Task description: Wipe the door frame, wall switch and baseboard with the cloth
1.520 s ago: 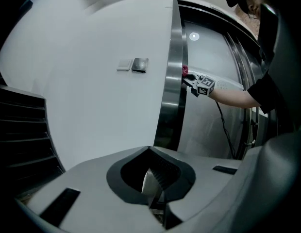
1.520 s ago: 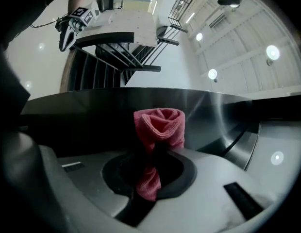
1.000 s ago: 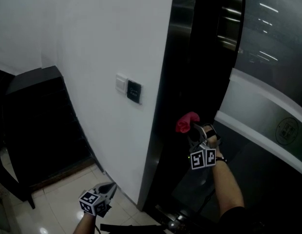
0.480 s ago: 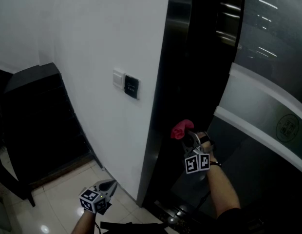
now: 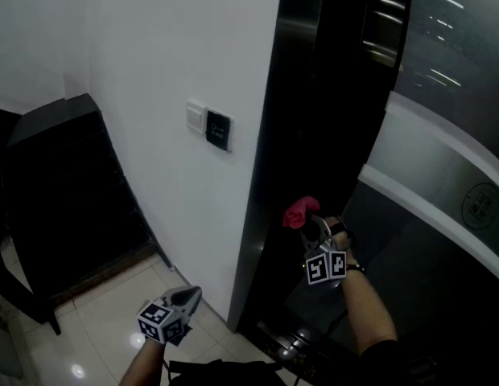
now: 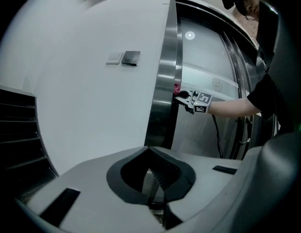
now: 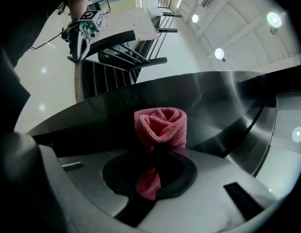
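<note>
My right gripper (image 5: 312, 225) is shut on a bunched pink cloth (image 5: 299, 212), which presses against the dark metal door frame (image 5: 286, 159) about halfway up. In the right gripper view the cloth (image 7: 160, 127) sticks out between the jaws against the shiny frame (image 7: 223, 106). My left gripper (image 5: 185, 297) hangs low near the floor, shut with nothing in it; its view looks up at the frame (image 6: 165, 81). The wall switch (image 5: 196, 117) and a dark card panel (image 5: 219, 129) sit on the white wall (image 5: 169, 47) left of the frame.
A dark cabinet or stair unit (image 5: 64, 191) stands at the left on the pale tiled floor (image 5: 96, 336). A curved glass door panel (image 5: 435, 183) with a frosted band lies right of the frame. A cable hangs from the right forearm (image 5: 366, 304).
The right gripper has slid the cloth slightly left and down along the frame over the last second. The left gripper has drifted a little to the right.
</note>
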`<state>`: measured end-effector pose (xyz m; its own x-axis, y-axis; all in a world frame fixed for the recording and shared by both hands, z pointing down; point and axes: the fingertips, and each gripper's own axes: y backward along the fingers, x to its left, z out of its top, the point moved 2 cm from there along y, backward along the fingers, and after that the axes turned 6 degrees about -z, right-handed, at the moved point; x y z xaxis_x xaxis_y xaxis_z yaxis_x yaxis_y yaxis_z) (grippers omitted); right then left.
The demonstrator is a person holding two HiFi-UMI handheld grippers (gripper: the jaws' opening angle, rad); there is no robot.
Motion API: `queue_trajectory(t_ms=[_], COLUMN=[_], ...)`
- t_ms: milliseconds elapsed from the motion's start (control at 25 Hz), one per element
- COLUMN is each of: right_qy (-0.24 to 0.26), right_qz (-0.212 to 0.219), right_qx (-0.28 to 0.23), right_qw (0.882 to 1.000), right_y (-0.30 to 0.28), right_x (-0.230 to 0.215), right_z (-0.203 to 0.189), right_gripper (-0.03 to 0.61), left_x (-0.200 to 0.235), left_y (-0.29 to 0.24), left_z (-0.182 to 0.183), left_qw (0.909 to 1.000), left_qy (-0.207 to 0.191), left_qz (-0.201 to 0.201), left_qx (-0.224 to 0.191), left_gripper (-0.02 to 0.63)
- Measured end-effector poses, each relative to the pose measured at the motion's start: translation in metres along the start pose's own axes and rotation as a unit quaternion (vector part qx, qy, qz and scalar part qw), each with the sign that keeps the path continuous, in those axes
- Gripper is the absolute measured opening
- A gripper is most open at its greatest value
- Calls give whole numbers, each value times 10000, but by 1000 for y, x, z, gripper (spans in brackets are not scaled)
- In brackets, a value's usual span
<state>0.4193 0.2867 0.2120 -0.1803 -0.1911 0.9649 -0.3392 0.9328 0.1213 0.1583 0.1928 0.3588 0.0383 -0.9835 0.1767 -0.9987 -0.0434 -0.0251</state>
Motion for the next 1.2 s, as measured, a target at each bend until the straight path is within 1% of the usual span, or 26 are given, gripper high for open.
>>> queue_trajectory(t_ms=[160,320,440,560,720,800,960,1120,1200], right_qy=[-8,-72,-75,-56,130,99,-5,98,32], right_qz=[212,448,656,891,1329,1389,1350,1580,1609], right_qx=[59,104,129,130,114,118,129,131,130], right_qw=[9998,9989,9977,9959,9910,9902,9908,9873,9869], right_y=[3,6,9,14,21,23,23,25,27], right_x=[20,41,58,77,110,120,125,142,152], right_z=[-6,-10,-12,-14,-17,-17,-19,-21,-21], right_gripper=[49,49,49,49,49,49,49,49,49], left_x=[-2,-2,-1,-1,0,0,0,-2,-2], left_y=[-6,-9,-9,-9,-5,-2,-1,0,3], left_z=[-2,3,3,0,-10,-16,-18,-19,-22], left_qw=[10000,9999,9999,10000,9998,9997,9996,9996,9994], left_qy=[31,-67,-67,-53,-54,-25,49,75,76], left_qz=[-51,7,39,39,101,131,178,191,209], left_qx=[34,-84,-127,-45,134,209,192,215,276], left_gripper=[-9,-9,-9,-9,-9,-9,-9,-9,-9])
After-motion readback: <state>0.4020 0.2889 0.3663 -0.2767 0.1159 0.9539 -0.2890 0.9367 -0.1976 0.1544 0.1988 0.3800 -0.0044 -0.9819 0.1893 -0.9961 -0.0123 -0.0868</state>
